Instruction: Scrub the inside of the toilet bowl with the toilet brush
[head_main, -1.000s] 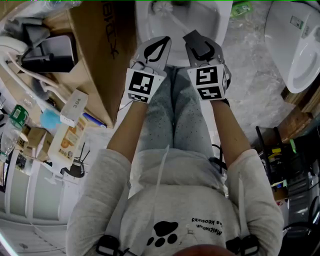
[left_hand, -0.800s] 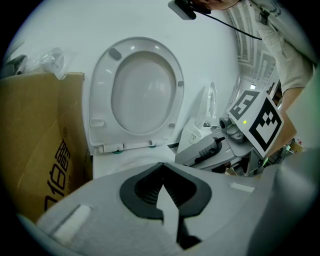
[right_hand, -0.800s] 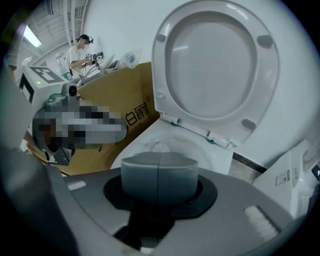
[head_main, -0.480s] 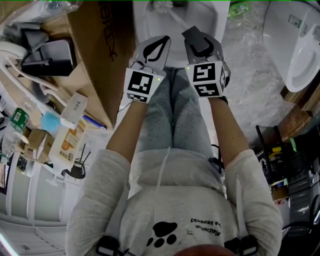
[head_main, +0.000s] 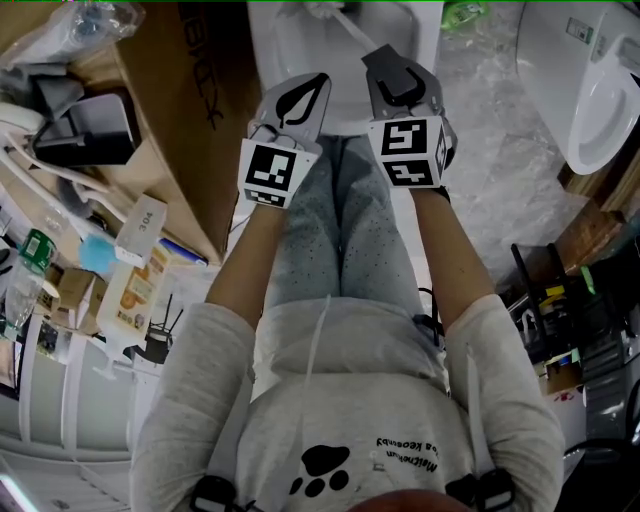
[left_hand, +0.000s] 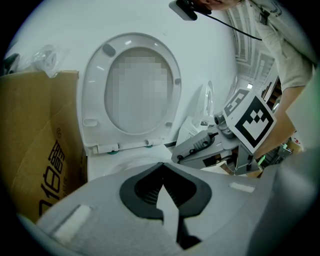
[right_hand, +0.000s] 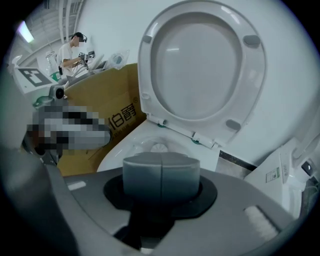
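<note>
The white toilet bowl (head_main: 400, 35) is at the top of the head view, with its seat and lid (right_hand: 200, 65) raised upright. My right gripper (head_main: 388, 62) is over the bowl's front rim, shut on the toilet brush. The thin handle (head_main: 352, 30) slants up-left to the white brush head (head_main: 322, 10), which sits low inside the bowl (right_hand: 159, 148). In the right gripper view the shut jaws (right_hand: 161, 175) hide the handle. My left gripper (head_main: 305, 90) hovers beside it at the bowl's left front, shut and holding nothing (left_hand: 161, 187).
A tall cardboard box (head_main: 190, 110) stands against the toilet's left side. Boxes, bottles and cables (head_main: 120, 270) crowd the floor farther left. A second white toilet (head_main: 590, 90) stands at the right on the grey floor. The person's legs (head_main: 340, 230) are below the grippers.
Both grippers have shifted slightly forward toward the bowl, and the brush head sits nearer the view's top edge. Both stay shut.
</note>
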